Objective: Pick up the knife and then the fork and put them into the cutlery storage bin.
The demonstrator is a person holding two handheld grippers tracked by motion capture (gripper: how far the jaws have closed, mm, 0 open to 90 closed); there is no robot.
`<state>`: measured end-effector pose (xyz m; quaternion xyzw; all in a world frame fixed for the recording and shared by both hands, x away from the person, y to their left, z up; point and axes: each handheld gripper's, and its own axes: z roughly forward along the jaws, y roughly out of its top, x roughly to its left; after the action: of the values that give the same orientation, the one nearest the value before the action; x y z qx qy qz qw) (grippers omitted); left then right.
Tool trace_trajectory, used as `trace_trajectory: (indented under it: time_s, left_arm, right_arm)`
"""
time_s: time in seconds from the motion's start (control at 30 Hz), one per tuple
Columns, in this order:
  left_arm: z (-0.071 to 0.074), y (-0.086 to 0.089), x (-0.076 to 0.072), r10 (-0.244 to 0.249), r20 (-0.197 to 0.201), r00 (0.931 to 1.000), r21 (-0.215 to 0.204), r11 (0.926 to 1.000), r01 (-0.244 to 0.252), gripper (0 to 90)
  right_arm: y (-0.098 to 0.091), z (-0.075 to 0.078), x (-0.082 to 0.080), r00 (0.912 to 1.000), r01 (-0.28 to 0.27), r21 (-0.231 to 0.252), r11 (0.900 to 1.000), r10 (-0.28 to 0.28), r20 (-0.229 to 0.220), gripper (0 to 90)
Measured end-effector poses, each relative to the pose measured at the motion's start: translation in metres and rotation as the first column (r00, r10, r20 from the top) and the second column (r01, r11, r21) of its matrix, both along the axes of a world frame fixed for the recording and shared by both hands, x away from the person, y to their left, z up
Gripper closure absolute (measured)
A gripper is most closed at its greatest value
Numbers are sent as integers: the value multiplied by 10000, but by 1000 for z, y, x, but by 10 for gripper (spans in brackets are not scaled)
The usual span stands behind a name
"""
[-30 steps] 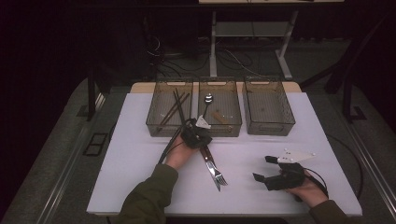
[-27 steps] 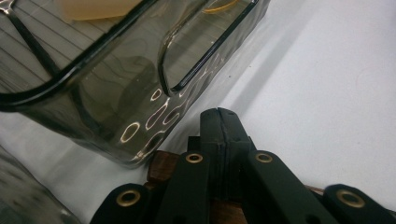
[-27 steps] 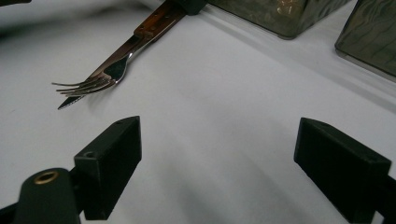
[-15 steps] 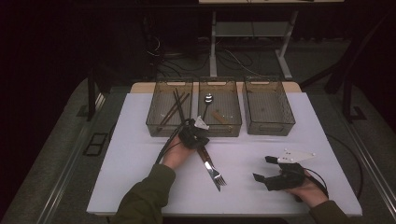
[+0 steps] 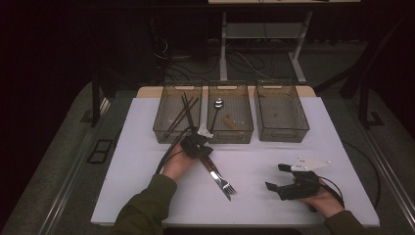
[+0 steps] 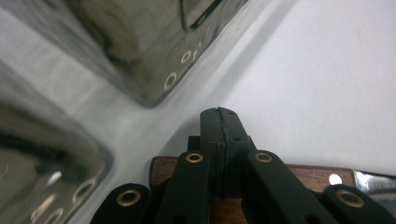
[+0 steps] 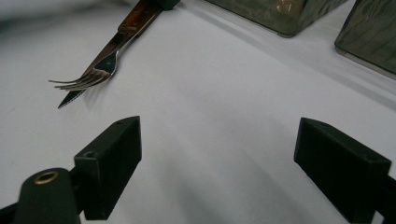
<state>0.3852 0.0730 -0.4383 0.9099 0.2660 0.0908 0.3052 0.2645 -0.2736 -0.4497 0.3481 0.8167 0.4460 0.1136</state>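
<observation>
Two utensils: knife (image 5: 215,173) and fork (image 5: 226,185) lie together on the white table (image 5: 147,147), just in front of the middle bin, handles toward the bins, tips toward the person
knife: wooden handle (image 6: 322,175) with a rivet, steel blade; point sticks out just past the fork tines in the right gripper view (image 7: 70,98)
fork: lies on top of the blade, tines (image 7: 77,83) fanned near the knife tip
left gripper (image 5: 198,146): jaws pressed together, tips meeting with no gap in the left gripper view (image 6: 219,122); whether the pads pinch the handle, cannot tell; wooden handle passes right under the linkage; high view puts it at the handle end of the utensils, right by the front wall of the bins
left hand (image 5: 177,164): green sleeve, comes in from the bottom, cable trails from the gripper
right gripper (image 5: 275,177): jaws spread wide, nothing between them, bare table in the gap (image 7: 217,163); well apart from the utensils, to their right
right hand (image 5: 324,198): near the front right edge of the table, grey plate on top of the gripper
left bin (image 5: 161,128): dark chopsticks (image 5: 183,113) inside
middle bin (image 5: 247,131): spoon (image 5: 217,105) and a small brown piece (image 5: 229,122)
right bin (image 5: 281,110): contents too small to tell
bins: three clear ones side by side at the far edge
</observation>
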Motion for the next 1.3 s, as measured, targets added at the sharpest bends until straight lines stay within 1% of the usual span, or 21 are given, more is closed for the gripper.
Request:
trace_trajectory:
  time_s: [0.07,0.1,0.13,0.2,0.23,0.47,0.8,0.9,1.0,1.3]
  left_arm:
    - [1,4,-2,-3,-57,10000,104,9999,4,900]
    - [1,6,-4,54,-78,10000,41,10000,-54,900]
    - [1,9,-5,-4,-77,10000,119,9999,5,900]
    - [1,14,-8,68,-129,9999,35,10000,-68,900]
    - [1,16,-10,70,-187,9998,73,9999,-69,900]
    - [2,30,-21,88,-259,9996,93,9999,-85,900]
    - [3,53,-41,153,-434,9989,57,9999,-150,900]
    - [3,59,-48,97,-439,9990,112,9999,-92,900]
    - [3,65,-55,132,-498,9987,-5,9999,-132,900]
    - [3,79,-75,109,-643,9979,-186,9998,-122,899]
  right_arm:
    - [0,0,0,10000,2,-8,10000,-2,-17,149]
    - [0,0,0,10000,5,-8,10000,-5,-20,149]
    - [0,0,0,10000,-4,-11,10000,4,-15,149]
    - [1,0,0,10000,-5,2,10000,5,-23,149]
    - [1,0,0,10000,-8,6,10000,8,-22,149]
    - [2,0,0,10000,-33,-15,10000,33,-40,149]
    - [2,0,-1,10000,-27,-10,10000,27,-22,149]
    - [2,0,-1,10000,-28,-20,10000,28,-16,149]
    - [2,0,0,10000,-21,-17,10000,21,-19,149]
    - [3,-1,-1,10000,-82,-42,10000,82,-52,149]
